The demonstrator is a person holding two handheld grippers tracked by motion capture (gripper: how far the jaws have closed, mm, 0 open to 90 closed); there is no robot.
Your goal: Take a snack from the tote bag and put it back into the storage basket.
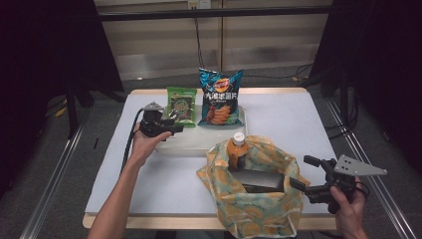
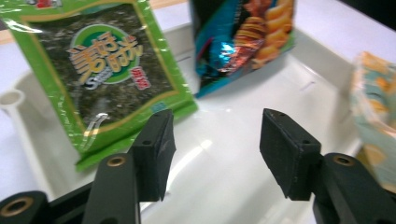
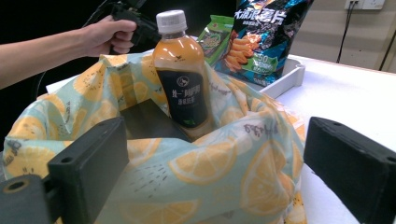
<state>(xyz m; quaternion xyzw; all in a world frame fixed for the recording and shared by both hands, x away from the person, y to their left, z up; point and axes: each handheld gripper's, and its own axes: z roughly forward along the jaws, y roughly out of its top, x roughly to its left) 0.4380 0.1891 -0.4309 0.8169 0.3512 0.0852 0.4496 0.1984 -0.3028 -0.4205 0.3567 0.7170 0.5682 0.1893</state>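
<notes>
Everything is placed here against the white tray (image 1: 199,142) on the bench (image 1: 298,124).

At the tray's left edge, the left claw (image 1: 175,125) is held in the person's left hand (image 1: 144,144), pointing across the tray toward the green seaweed packet (image 1: 181,105). In the left gripper view its jaws stand apart over the tray's bare white floor, with nothing between the pads; the nearer pad sits just in front of the packet's lower edge without pressing on it. So this claw is released.

The seaweed packet leans upright in the tray's back-left part. Just beside it, in the back-right part of the tray, stands the blue crisp bag (image 1: 219,97), taller than the packet.

In front of the tray's right end, touching its near rim as far as the high view shows, sits the lemon-print cloth bag (image 1: 259,199), its mouth open. An orange drink bottle (image 1: 238,149) with a white cap stands upright inside it at the side nearest the tray, and a dark flat box (image 1: 259,180) lies in the bag beside the bottle.

Farthest from the tray, at the bench's right front, the right claw (image 1: 298,174) is held in the right hand (image 1: 351,214). Its jaws are spread wide at the bag's right rim, gripping nothing: released.
</notes>
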